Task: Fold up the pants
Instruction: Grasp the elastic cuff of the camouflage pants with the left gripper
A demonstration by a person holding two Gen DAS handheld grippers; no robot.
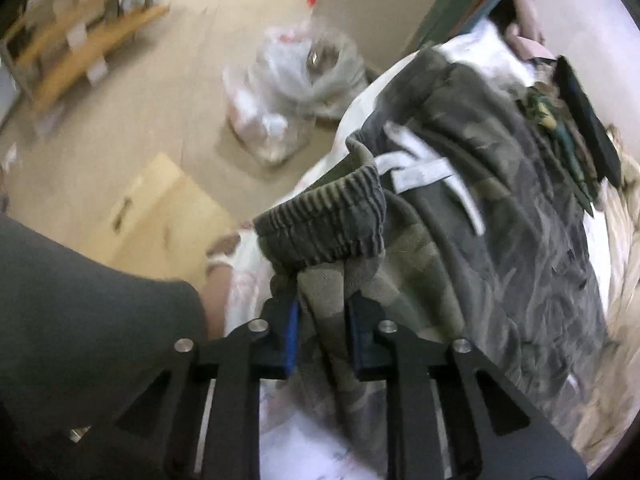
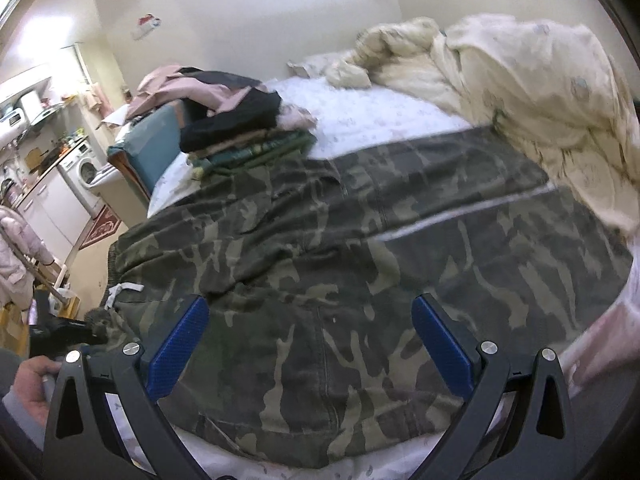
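Camouflage pants [image 2: 340,248] lie spread across the white bed sheet [image 2: 380,116], both legs running toward the right. In the left wrist view the pants [image 1: 500,208] stretch away, with the ribbed waistband [image 1: 324,224] lifted and white drawstrings [image 1: 424,172] loose on top. My left gripper [image 1: 322,316] is shut on the pants fabric just below the waistband. It also shows at the left edge of the right wrist view [image 2: 72,332]. My right gripper [image 2: 310,344] is open and empty, hovering over the seat of the pants.
A stack of folded clothes [image 2: 240,136] lies on the bed's far left. A cream duvet [image 2: 520,80] is bunched at the far right. On the floor beside the bed are plastic bags [image 1: 288,84] and flat cardboard [image 1: 160,216]. A green box [image 1: 460,0] stands at the bed's end.
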